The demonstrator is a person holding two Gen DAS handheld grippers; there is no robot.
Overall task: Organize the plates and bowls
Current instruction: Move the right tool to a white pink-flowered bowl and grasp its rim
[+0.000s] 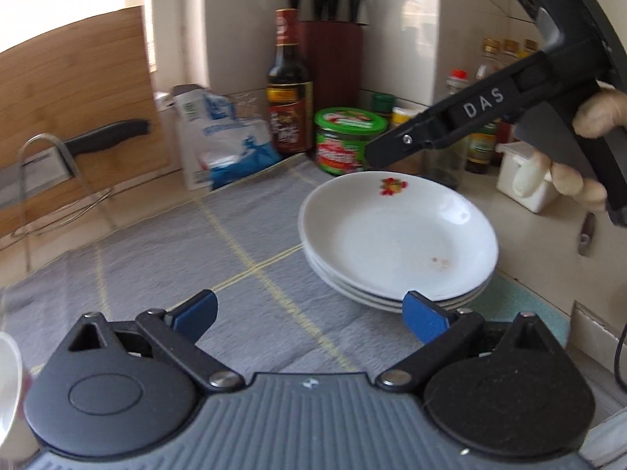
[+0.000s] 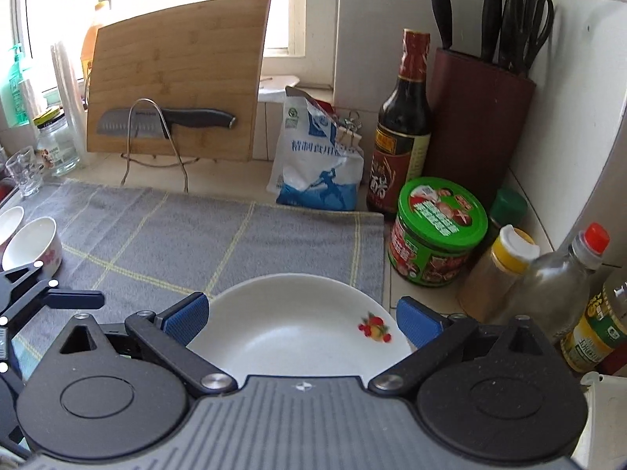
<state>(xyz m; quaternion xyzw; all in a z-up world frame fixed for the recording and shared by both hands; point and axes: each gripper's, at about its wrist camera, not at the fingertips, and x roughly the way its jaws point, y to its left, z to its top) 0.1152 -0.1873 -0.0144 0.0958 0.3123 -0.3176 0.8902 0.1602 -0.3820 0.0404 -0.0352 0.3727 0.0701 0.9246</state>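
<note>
Left tongs (image 1: 309, 319) spread wide, blue pads clear of everything, nothing between them; right pad low against the near rim of the plates (image 1: 395, 243), though contact hard to judge in the blur. Three white plates stacked on the grey cloth (image 1: 176, 258) at its right edge, top one marked with a small red fruit print. Right tongs (image 2: 301, 319) also spread, hanging over the top plate, pads either side of its bowl and apparently not touching it. In the left view, seen from the side above the far rim of the stack, held by a gloved hand (image 1: 580, 156).

Two white bowls (image 2: 33, 246) at the cloth's left edge, well apart from the stack. Cloth laid flat on the counter (image 2: 231, 172).

Behind the cloth: cutting board (image 2: 176, 74) upright in a wire rack with a knife (image 2: 164, 121) across its front, salt bag (image 2: 313, 160), dark sauce bottle (image 2: 399, 133), knife block (image 2: 478, 117) in the corner. Green-lidded jar (image 2: 435, 231) just right of the cloth, near the stack. More bottles crowded along the right wall.
</note>
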